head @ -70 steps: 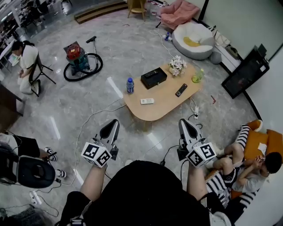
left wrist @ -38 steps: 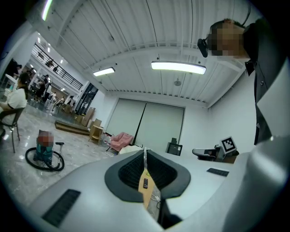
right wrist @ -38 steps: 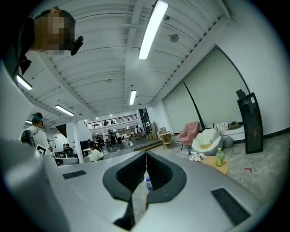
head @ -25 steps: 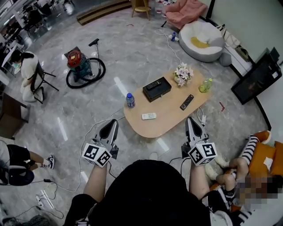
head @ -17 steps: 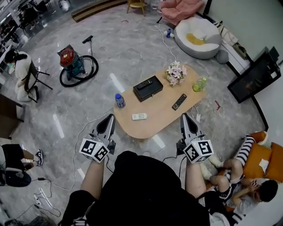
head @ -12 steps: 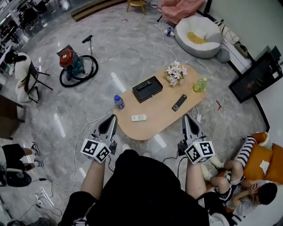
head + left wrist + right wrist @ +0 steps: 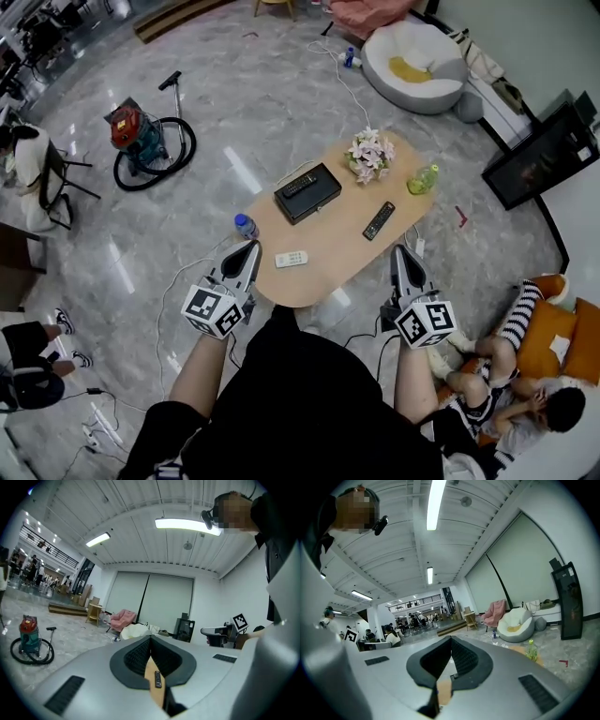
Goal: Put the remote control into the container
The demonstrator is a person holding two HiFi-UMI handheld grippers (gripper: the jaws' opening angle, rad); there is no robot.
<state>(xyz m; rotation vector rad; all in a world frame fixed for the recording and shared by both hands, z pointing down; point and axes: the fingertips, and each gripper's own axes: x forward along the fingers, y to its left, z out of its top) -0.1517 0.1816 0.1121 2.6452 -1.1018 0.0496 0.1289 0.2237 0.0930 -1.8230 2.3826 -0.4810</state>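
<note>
Left tongs point(image 7: 249, 247) and right tongs point(image 7: 401, 251) hang pressed together, empty, short of the tabletop point(image 7: 333, 242); approach step, next spreading one over what seems the black remote control point(image 7: 379, 220)

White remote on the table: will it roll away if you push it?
Probably not. The small flat white remote control lies flat on the light wooden table, so it should slide rather than roll. It looks slim and rigid, so it is likely light and stiff, not floppy.
</note>
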